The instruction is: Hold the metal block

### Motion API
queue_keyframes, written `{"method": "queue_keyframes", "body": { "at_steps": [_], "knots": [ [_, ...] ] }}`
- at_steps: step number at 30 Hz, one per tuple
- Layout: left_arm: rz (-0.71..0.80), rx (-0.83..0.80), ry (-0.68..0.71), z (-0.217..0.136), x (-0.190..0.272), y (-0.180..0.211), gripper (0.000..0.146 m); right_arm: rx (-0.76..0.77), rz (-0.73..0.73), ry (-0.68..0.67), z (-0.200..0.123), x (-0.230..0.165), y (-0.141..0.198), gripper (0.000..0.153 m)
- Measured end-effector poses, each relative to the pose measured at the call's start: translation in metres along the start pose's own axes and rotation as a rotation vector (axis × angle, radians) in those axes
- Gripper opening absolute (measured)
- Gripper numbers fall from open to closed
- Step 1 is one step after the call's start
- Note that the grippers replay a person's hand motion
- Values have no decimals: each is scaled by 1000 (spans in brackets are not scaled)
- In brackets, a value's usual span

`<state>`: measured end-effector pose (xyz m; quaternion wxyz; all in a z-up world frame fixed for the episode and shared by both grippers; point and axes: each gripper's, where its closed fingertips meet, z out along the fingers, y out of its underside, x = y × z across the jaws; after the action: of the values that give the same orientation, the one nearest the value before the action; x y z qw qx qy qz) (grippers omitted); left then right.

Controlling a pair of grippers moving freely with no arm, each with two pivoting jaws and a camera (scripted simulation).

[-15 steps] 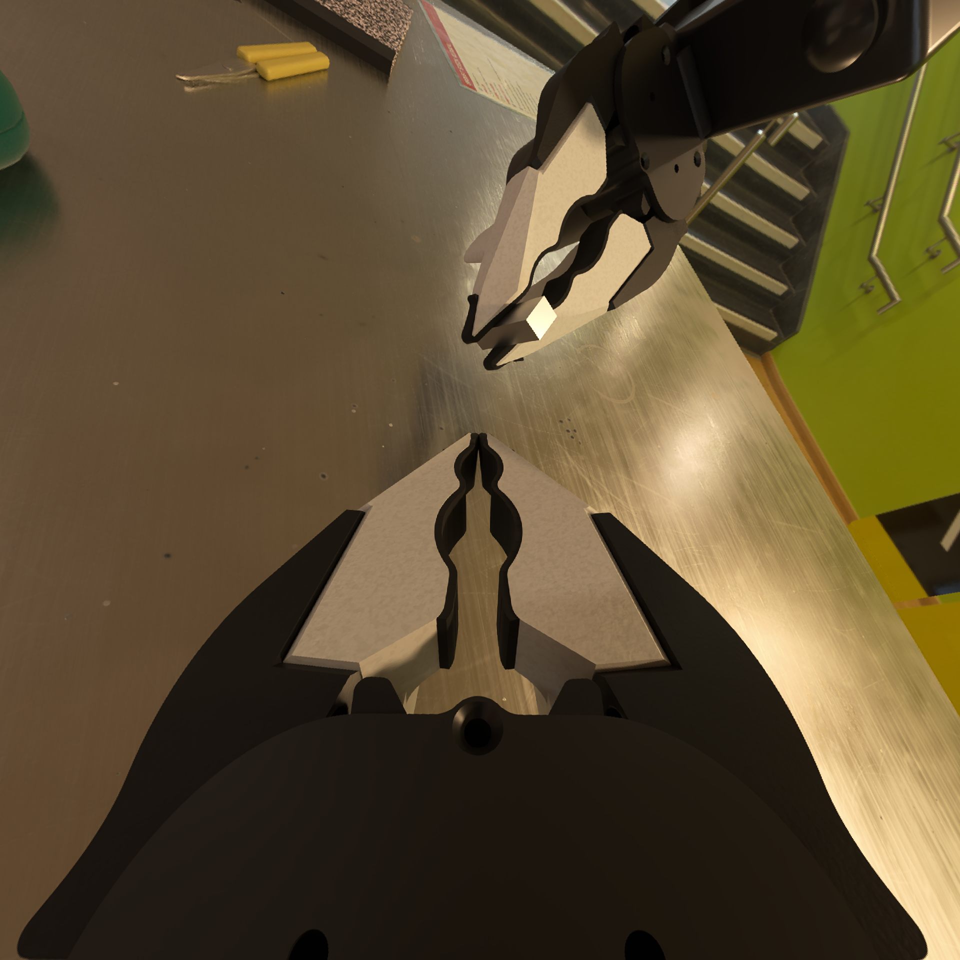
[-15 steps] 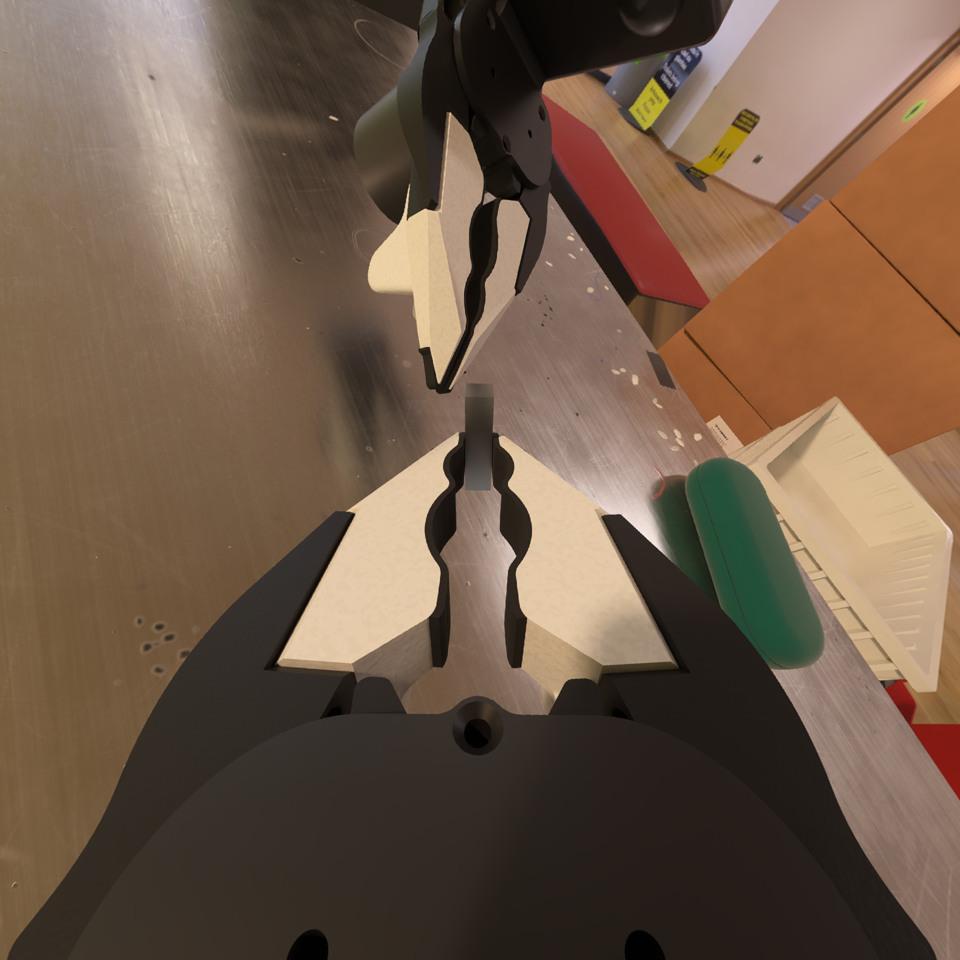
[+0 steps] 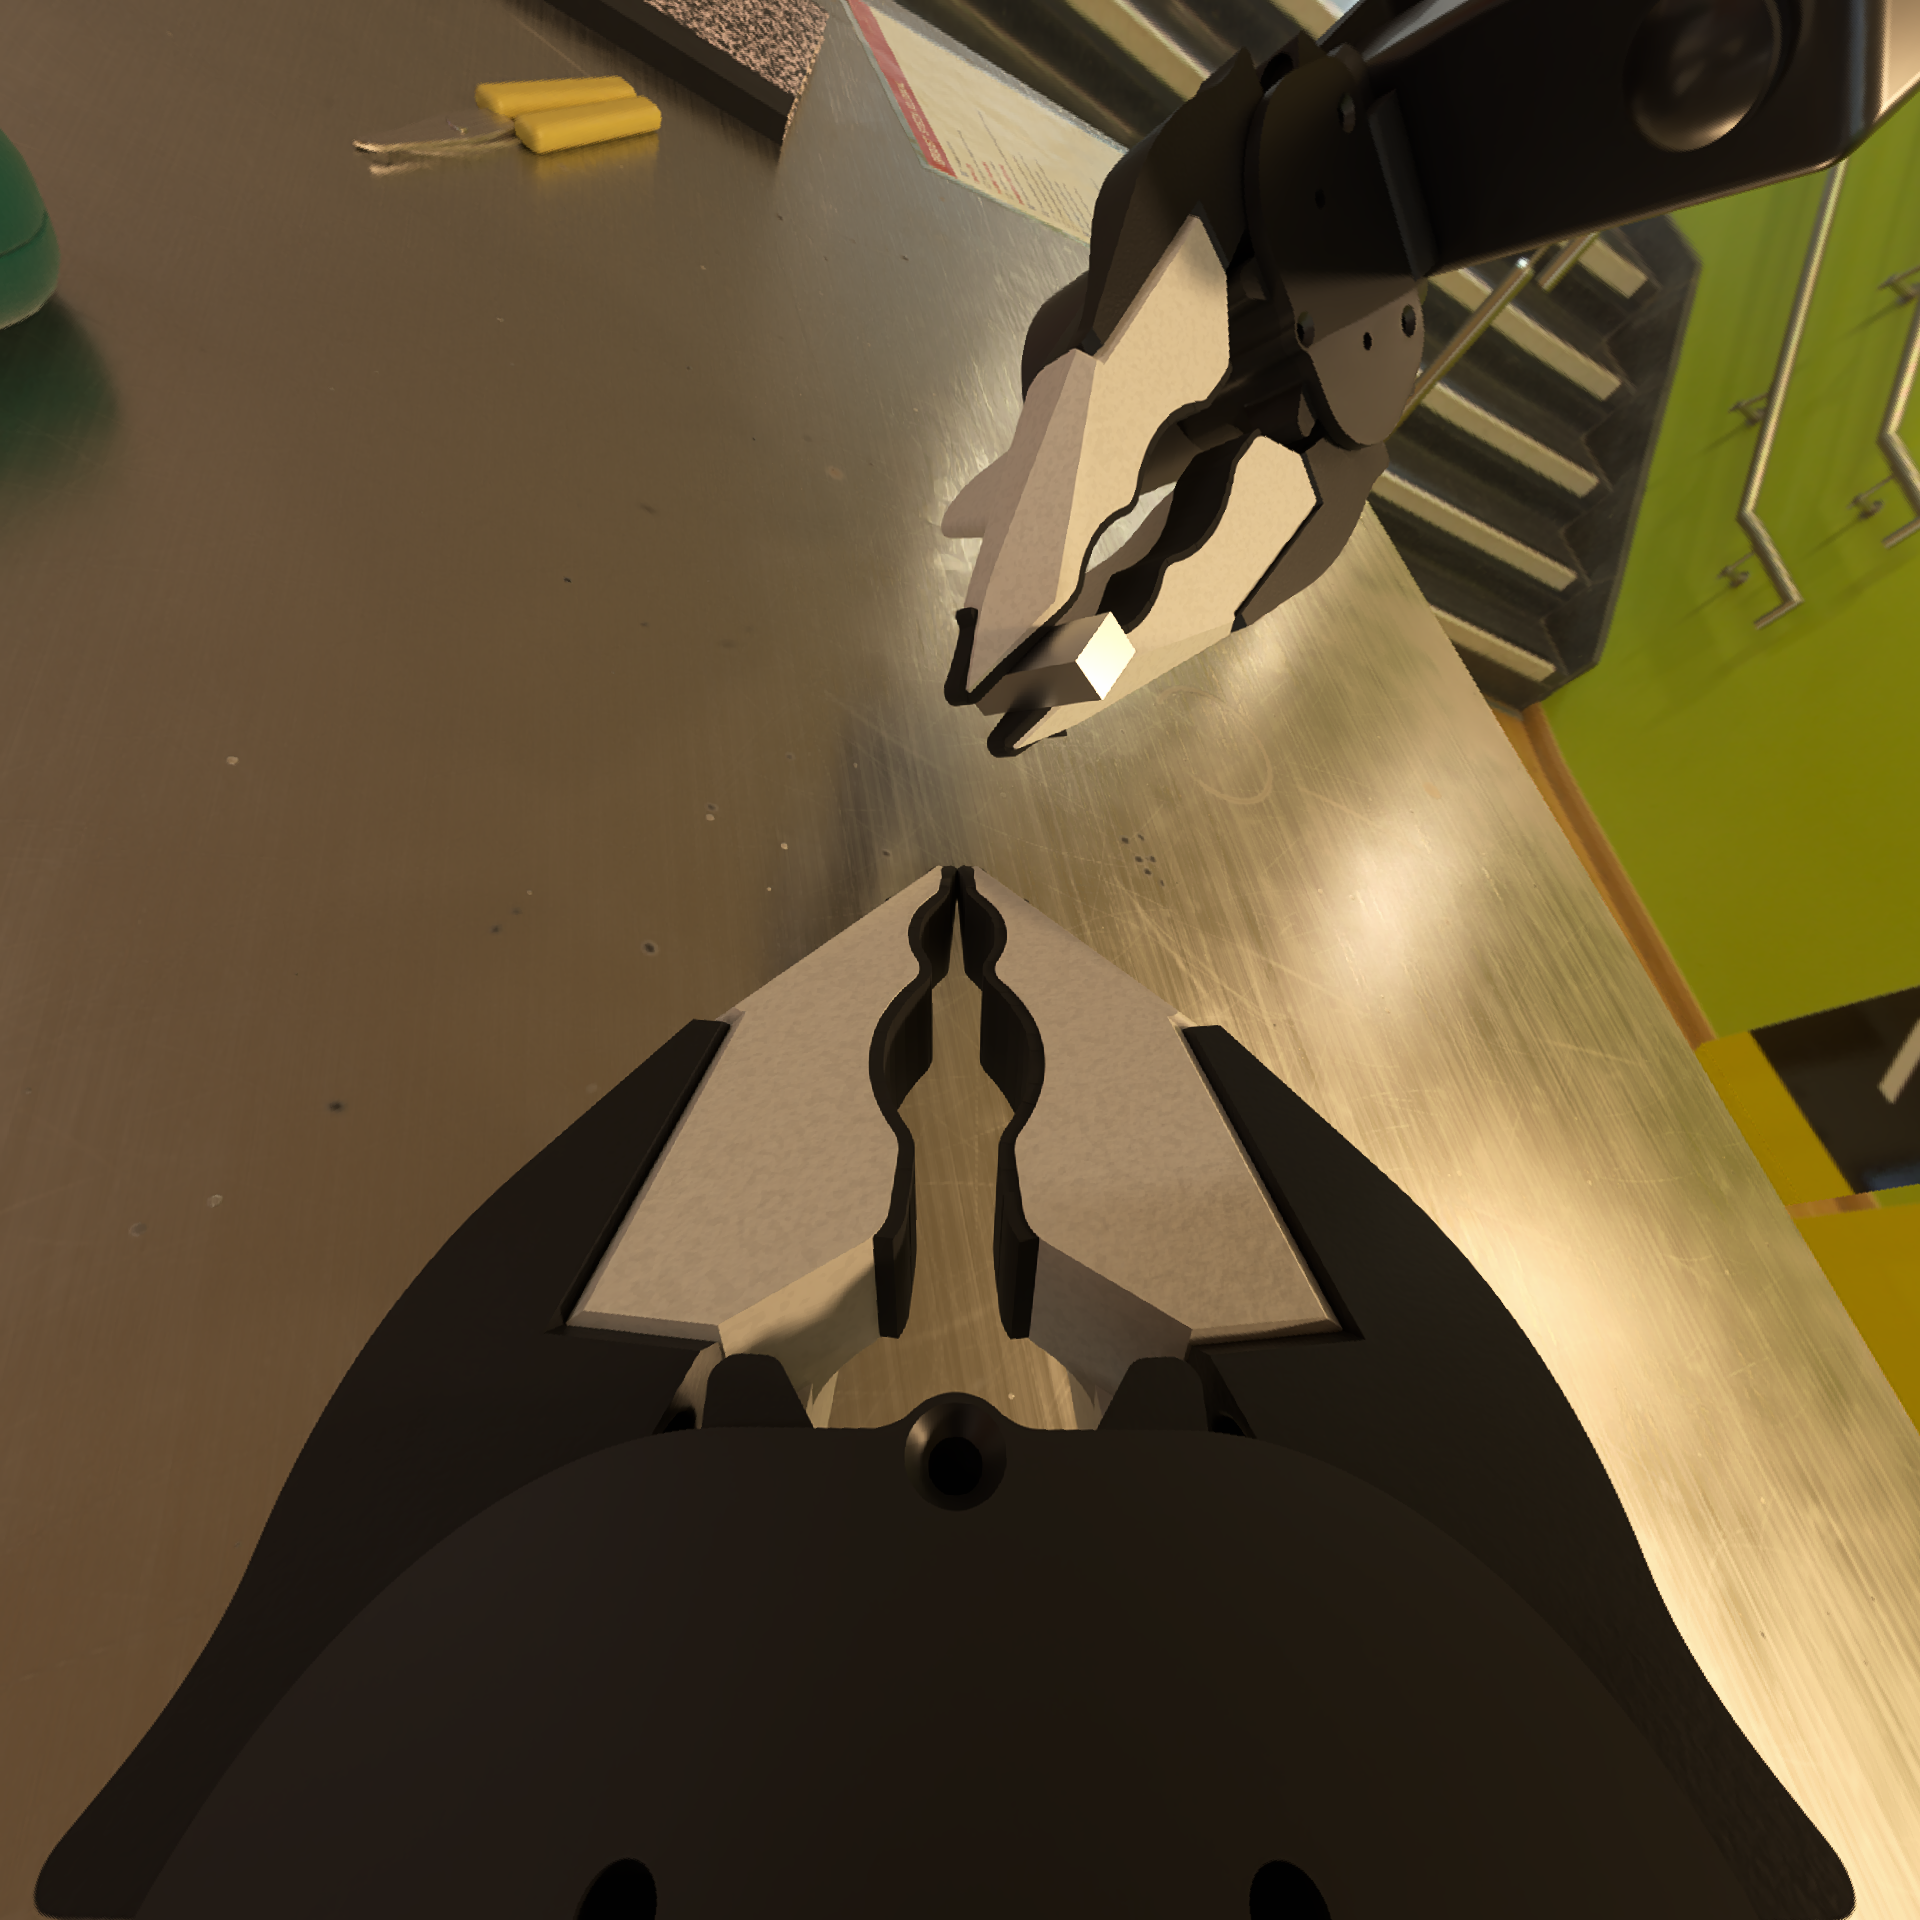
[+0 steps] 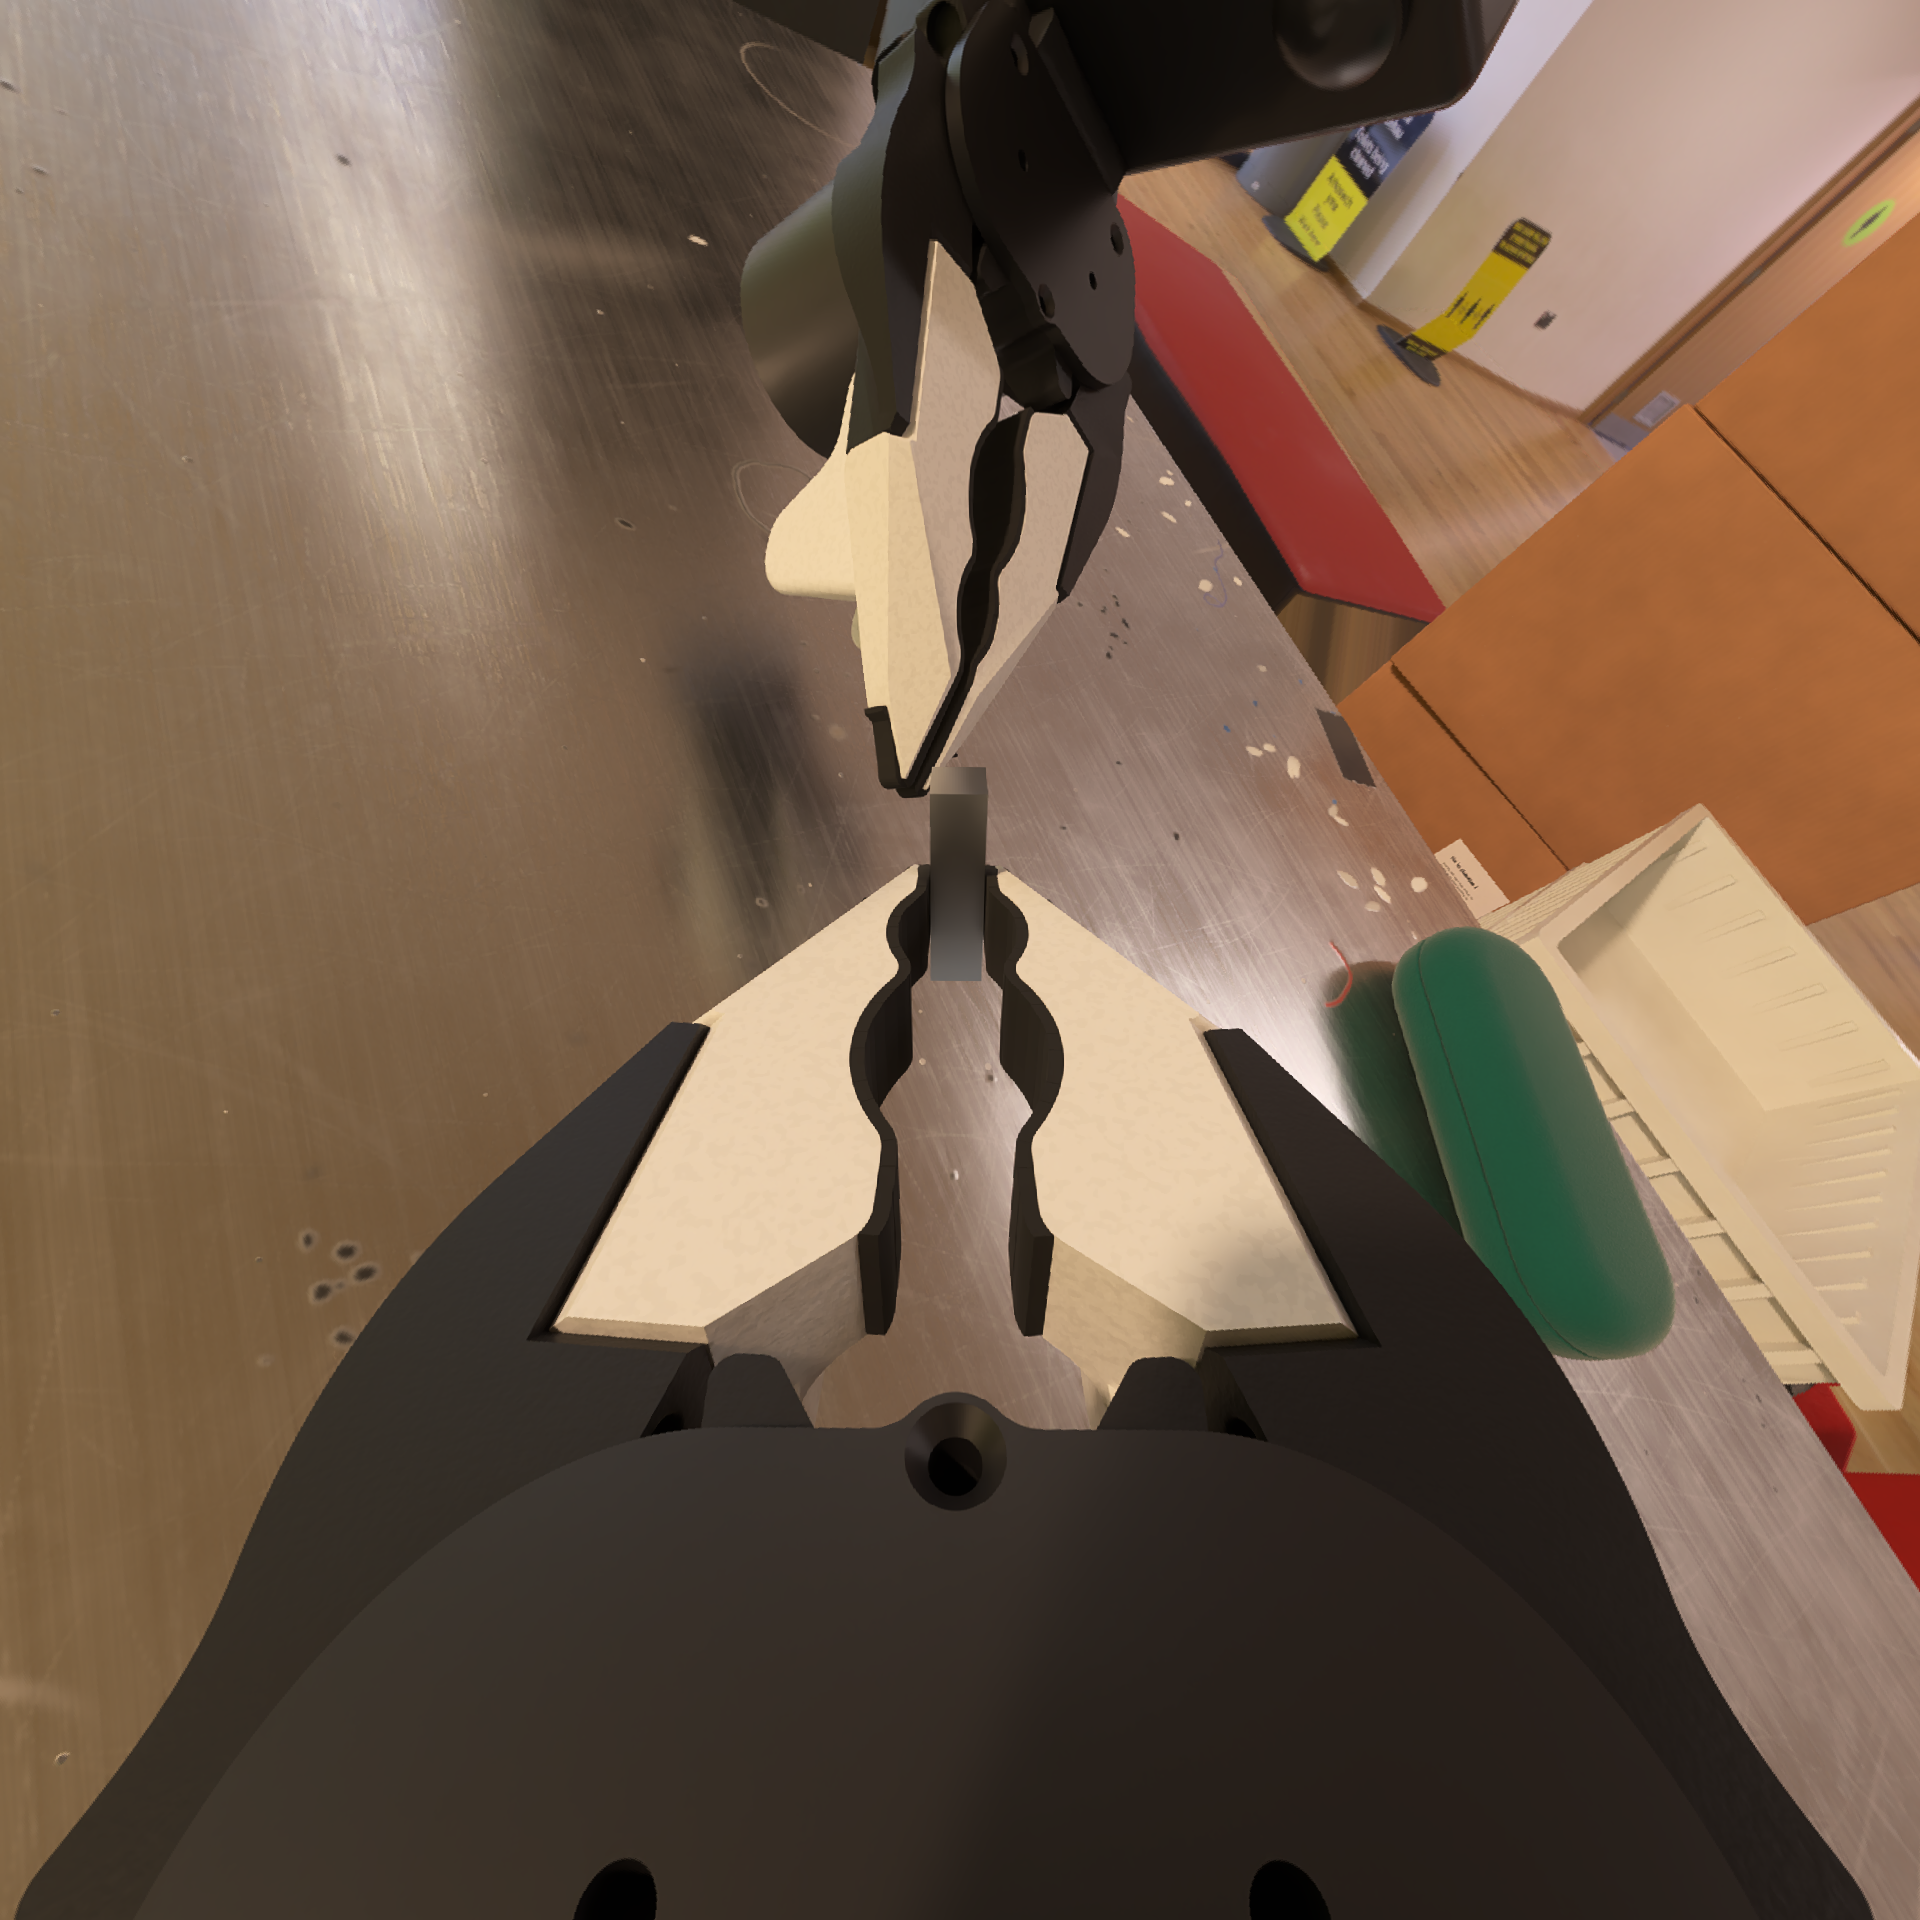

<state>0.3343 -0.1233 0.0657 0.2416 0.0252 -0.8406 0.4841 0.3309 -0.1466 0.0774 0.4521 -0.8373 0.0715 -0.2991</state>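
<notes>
The metal block [image 4: 956,831] is a small grey bar. My right gripper [image 4: 956,878] is shut on it near the fingertips and holds it above the steel table [image 4: 364,727]. The block's far end sticks out past the tips. In the left wrist view the right gripper [image 3: 982,717] hangs at the upper right, with the block [image 3: 1091,660] bright between its jaws. My left gripper [image 3: 956,878] is shut and empty. In the right wrist view the left gripper [image 4: 906,784] points down, its tips right beside the block's far end.
A green oblong case [image 4: 1527,1143] and a white slatted crate [image 4: 1745,1060] lie at the table's right edge. Two yellow pieces [image 3: 566,114], a dark speckled board [image 3: 717,42] and a paper sheet [image 3: 987,135] lie far off. A red bench [image 4: 1268,416] stands beyond the table.
The left gripper's tips have edged slightly closer to the block's far end. The right gripper keeps its hold on the block.
</notes>
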Motion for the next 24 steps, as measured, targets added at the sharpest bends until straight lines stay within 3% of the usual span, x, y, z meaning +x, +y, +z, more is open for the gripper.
{"method": "queue_keyframes", "body": {
  "at_steps": [24],
  "knots": [
    [3, -10, 3, 2, 1, 2, 0, 9, 3, -1, 0, 0, -2, 9]
  ]
}}
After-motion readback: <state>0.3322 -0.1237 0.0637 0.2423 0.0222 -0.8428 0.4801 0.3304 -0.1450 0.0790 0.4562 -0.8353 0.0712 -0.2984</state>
